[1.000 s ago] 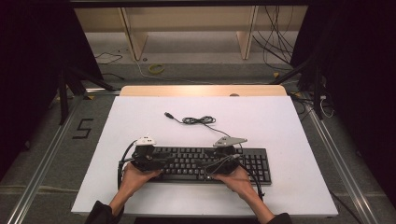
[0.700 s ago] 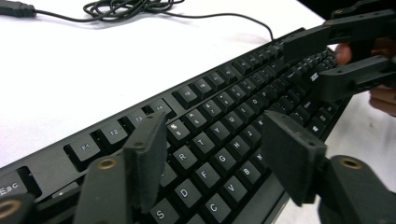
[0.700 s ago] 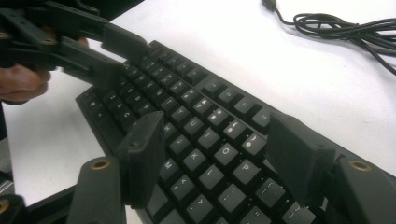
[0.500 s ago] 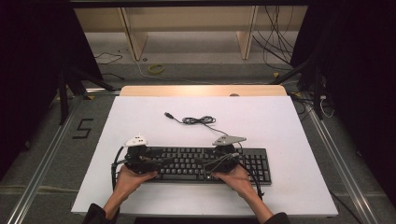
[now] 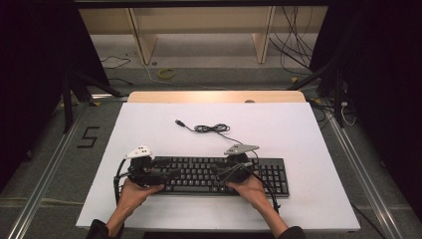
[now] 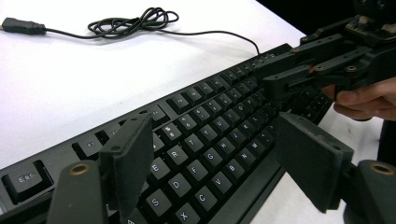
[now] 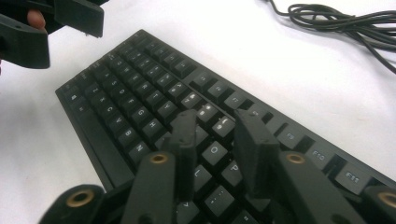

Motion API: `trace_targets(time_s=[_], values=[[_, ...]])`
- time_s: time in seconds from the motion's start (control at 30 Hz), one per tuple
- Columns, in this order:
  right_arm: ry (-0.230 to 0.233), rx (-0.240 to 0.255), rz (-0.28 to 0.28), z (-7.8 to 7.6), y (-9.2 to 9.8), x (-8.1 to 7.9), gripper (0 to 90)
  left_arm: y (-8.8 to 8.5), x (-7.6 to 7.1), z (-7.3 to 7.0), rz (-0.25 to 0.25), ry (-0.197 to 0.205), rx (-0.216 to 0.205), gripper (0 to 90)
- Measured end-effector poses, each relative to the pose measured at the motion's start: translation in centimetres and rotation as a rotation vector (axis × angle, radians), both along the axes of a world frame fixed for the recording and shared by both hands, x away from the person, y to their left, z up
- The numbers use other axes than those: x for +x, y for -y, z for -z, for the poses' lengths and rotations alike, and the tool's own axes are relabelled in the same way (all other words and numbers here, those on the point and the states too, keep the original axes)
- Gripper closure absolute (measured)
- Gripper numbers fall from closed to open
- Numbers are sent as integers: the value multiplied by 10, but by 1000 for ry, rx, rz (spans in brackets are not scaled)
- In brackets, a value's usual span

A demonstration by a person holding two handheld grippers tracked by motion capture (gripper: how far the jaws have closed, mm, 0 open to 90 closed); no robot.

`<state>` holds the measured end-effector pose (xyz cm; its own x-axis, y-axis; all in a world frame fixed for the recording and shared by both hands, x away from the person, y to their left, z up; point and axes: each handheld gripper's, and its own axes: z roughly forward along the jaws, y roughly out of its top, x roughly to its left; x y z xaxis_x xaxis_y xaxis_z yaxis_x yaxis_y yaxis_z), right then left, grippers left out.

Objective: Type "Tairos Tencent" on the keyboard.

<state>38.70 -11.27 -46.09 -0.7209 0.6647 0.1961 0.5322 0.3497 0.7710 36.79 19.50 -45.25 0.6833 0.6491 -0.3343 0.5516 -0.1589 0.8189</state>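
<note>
Left tool [image 6: 215, 163] spread wide above black keyboard [image 5: 219, 174], just opened, right tool [image 7: 219, 140] narrowing, nothing pinched

both forearms come in from the near edge, angled inward. the left hand [image 5: 133, 191] wraps the left tool [image 5: 164, 178], whose jaws point to the person's right; they have just been opening and stand wide apart with nothing pinched between them. the right hand [image 5: 247, 188] holds the right tool [image 5: 217, 171], pointed the opposite way so the two tools face each other. its jaws have just been closing and now stand narrow, a slim gap left, gripping nothing.
</note>
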Motion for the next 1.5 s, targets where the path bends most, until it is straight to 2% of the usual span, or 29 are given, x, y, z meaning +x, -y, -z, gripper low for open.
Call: trace_targets(time_s=[0.2, 0.43, 0.93, 1.5], values=[[-6, -8, -12, 2, -5, 2, 822, -1, -2, 0, 3, 5, 11, 277], [-19, -34, -21, 5, -10, 4, 897, -4, -6, -2, -3, 13, 2, 277], [-35, -86, -21, 13, -16, 6, 900, -6, -13, 1, 4, 17, 8, 279], [-47, -98, -21, 15, -17, 7, 900, -10, -17, 2, 5, 15, 11, 282]])
